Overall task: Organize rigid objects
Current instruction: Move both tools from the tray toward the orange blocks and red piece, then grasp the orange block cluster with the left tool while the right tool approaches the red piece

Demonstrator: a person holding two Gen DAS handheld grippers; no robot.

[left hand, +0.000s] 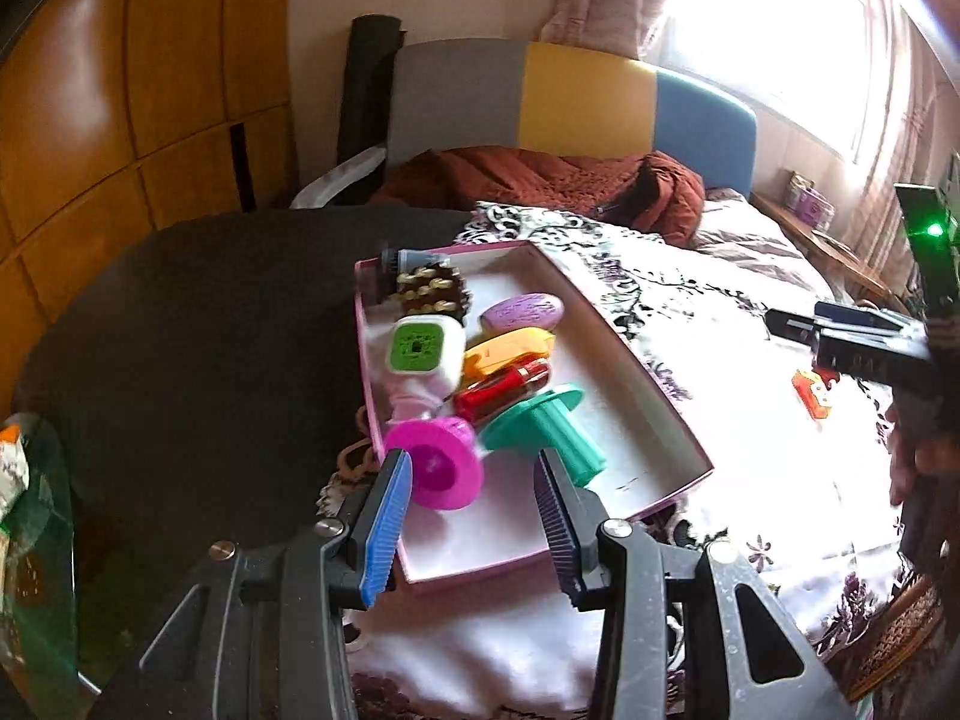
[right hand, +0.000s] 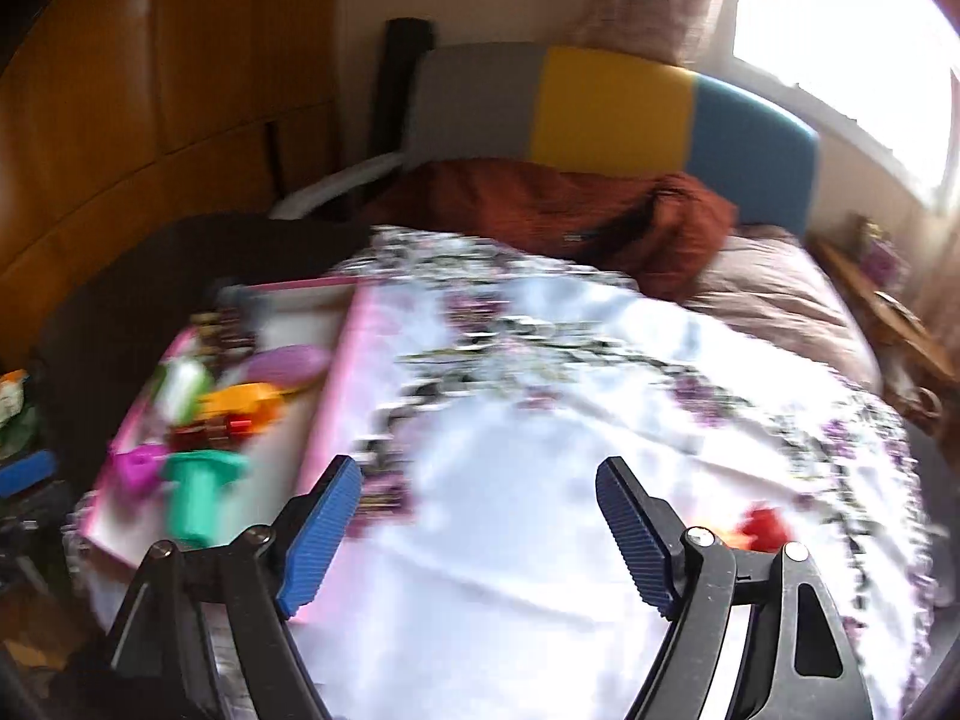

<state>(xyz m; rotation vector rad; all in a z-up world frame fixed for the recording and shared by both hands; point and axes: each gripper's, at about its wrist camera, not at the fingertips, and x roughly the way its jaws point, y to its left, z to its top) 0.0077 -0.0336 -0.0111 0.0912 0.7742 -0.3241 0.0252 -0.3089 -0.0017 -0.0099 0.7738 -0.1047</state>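
Lying tilted in the pink box (left hand: pixel 606 324), the red lipstick (left hand: pixel 504 387) points up-right.

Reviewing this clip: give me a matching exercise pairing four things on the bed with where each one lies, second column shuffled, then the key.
Things:
1. teal flanged piece
2. purple oval
3. red-orange toy
4. magenta cup

Places:
A. loose on the floral bedspread, outside the pink box
B. in the box, toward its far end
C. at the box's near left wall, beside the left claw
D. in the box's near part, right of the magenta item

Pairs: 1-D, 2-B, 3-A, 4-C
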